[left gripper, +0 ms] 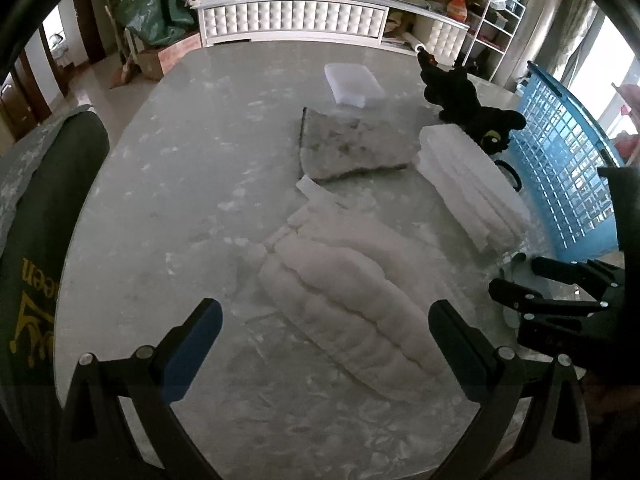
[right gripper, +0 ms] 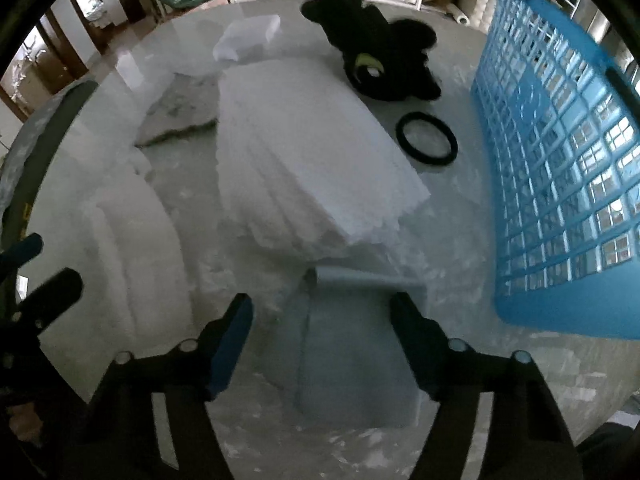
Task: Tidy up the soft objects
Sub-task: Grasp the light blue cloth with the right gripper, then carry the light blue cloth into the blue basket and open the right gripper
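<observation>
While the left gripper (left gripper: 325,334) hangs spread and empty over the marble table (left gripper: 160,200), the left view shows one long white fluffy quilted cloth (left gripper: 344,296) just beyond its fingers; it looks light and limp, best pinched at an edge.

In the right view, the right gripper (right gripper: 322,330) stands spread, holding nothing, above one pale folded cloth (right gripper: 352,352), beside one white folded stack (right gripper: 304,160), one black plush toy (right gripper: 372,52), one black ring (right gripper: 426,139) and one blue plastic basket (right gripper: 560,160)

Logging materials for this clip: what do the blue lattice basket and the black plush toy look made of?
Blue lattice basket: rigid moulded plastic, judging by its even open grid and slight sheen. Black plush toy: fuzzy fabric, probably stuffed; matte, soft outline.
</observation>
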The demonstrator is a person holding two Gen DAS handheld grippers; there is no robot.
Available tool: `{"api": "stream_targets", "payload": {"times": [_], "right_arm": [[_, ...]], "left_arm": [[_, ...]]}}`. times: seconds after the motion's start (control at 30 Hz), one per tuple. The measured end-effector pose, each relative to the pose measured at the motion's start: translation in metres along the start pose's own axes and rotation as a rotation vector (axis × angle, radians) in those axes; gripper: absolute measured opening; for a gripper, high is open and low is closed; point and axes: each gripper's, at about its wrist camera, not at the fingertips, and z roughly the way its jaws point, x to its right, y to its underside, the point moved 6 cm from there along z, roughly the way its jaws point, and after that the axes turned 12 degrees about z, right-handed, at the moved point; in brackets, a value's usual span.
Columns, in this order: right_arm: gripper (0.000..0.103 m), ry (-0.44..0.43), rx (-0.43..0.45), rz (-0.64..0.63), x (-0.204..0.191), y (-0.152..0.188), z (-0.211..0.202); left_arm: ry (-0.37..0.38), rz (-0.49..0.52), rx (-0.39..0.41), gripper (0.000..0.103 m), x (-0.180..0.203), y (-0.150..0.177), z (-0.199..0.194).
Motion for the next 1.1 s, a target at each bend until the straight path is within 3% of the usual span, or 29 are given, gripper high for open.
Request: {"api": "stream_targets", "payload": {"times": [0.2, 0.37, 0.63, 0.87, 1.1], "right_arm": [[0.057, 0.014, 0.030, -0.001, 0.002, 0.010, 0.000], [0.032, 0.025, 0.032, 0.008, 0.009, 0.017, -0.011], [0.008, 0.025, 0.008, 0.001, 0.000, 0.012, -0.005], [0.006, -0.027, -0.010, 0.031, 0.000, 0.012, -0.011], [0.006, -0.107, 0.029, 0.047, 0.002, 0.006, -0.045]], "left_arm": [[0.019, 0.011, 0.012, 0.103, 0.006, -0.002, -0.001], [0.021, 0.022, 0.004, 0.103, 0.009, -0.002, 0.002], [0.016, 0.008, 0.012, 0.103, 0.007, -0.002, -0.001], [0.021, 0.009, 0.036, 0.103, 0.008, -0.005, -0.006], [0.039, 0.006, 0.072, 0.103, 0.015, -0.012, -0.023]]}}
